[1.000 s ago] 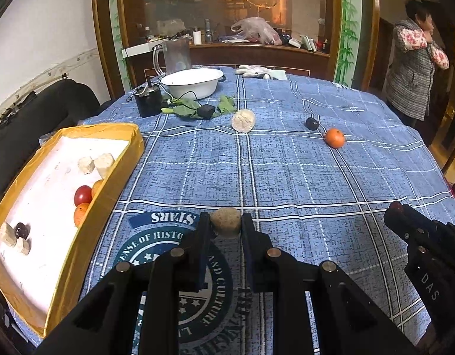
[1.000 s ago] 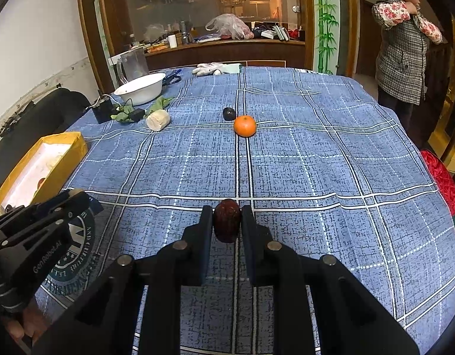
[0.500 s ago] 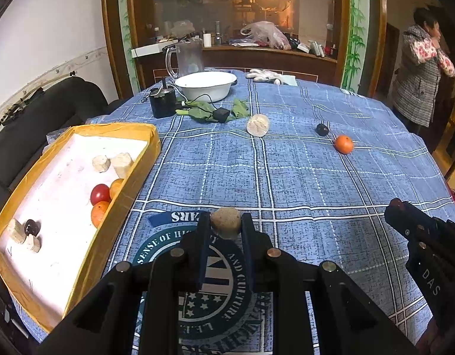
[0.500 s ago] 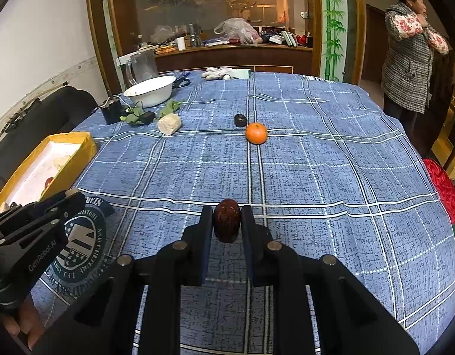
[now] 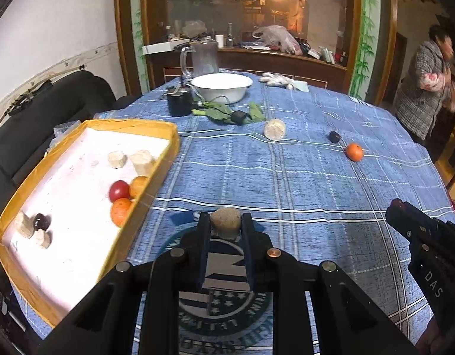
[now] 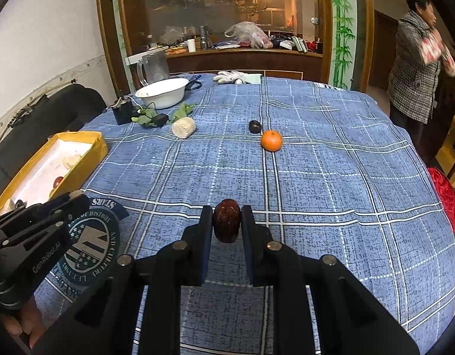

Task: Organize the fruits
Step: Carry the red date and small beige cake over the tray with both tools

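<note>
Gripping (level) left gripper (image 5: pixel 226 224) tan chunk (image 5: pixel 226 222); right gripper (image 6: pixel 226 224) date (image 6: pixel 226 223)

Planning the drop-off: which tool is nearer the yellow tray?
Left. The left tool, holding a tan fruit piece, sits just right of the yellow tray. The right tool, holding a dark red fruit, is farther right.

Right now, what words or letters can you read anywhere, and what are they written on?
"DAS" on the right gripper, seen from the left wrist camera.
"GenRobot.AI" on the left gripper, seen from the right wrist camera.
"STARS" and "OF HISTORY", upside down, on the round emblem printed on the blue tablecloth.
The emblem's other ring lettering is too distorted to read.
Things on the far counter are too small to read.
</note>
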{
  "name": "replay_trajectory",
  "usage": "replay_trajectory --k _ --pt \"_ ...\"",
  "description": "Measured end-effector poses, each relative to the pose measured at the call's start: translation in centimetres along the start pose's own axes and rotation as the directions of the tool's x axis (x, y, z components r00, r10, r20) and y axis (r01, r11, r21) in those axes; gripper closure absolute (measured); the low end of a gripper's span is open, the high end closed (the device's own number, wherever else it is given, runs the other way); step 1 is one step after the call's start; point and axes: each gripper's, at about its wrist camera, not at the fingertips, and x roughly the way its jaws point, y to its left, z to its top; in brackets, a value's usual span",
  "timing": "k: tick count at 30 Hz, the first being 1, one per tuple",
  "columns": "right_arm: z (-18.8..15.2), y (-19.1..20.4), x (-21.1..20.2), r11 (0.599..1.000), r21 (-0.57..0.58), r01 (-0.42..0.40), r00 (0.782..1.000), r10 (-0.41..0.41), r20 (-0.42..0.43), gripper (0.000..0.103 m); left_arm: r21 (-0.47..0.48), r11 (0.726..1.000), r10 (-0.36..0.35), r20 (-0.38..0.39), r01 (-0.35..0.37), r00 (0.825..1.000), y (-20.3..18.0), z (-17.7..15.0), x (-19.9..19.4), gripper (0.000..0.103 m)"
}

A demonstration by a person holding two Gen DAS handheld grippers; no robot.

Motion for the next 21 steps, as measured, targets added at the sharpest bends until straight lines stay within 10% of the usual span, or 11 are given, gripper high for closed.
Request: replay_trajectory --k 21 --pt "1.7 8.6 1.2 0.973 -0.15 -0.177 0.984 0.178 -0.009 0.082 -0.184 0.956 0.219 -0.059 -0.226 0.974 12.3 1.0 -0.6 0.084"
